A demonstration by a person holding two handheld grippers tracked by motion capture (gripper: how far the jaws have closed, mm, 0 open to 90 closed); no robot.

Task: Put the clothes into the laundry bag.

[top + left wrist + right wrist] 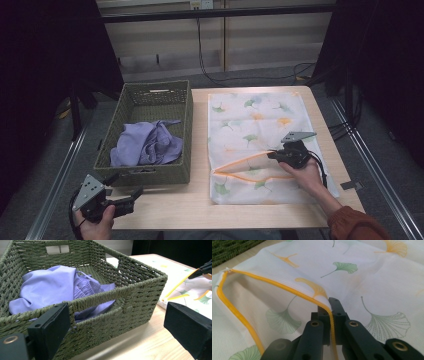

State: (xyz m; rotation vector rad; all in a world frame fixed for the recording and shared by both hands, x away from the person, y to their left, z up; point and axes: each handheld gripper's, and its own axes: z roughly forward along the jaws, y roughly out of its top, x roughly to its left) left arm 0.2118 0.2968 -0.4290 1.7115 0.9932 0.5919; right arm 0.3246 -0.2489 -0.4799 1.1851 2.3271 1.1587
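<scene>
The right hand-held gripper [331, 305] was clenched on the yellow zipper edge [287, 288] of the bag [260, 125], with the upper lip of the opening pinched between its jaws. The bag lay flat on the right half of the worktop [200, 210], and its mouth faced the near edge. The mouth was partly open; the two yellow lines spread apart toward the left end of the bag.

The left hand-held gripper [125, 197] was released, its jaws wide apart and holding nothing. It hovered at the near left corner of the worktop, just in front of the basket [180, 170]. The basket stood on the left half, just beside the bag, and the purple cloth [147, 145] lay crumpled inside it.

The step in hand seemed to be to open the bag so that the cloth can go in. To do it well, I think the right hand-held gripper should lift the lip straight up, slowly, so the thin mesh does not slip out of the jaws. Only the upper layer should be held; if both layers are pinched, the mouth will not open. The left hand-held gripper can then take the cloth at its thick middle fold.
</scene>
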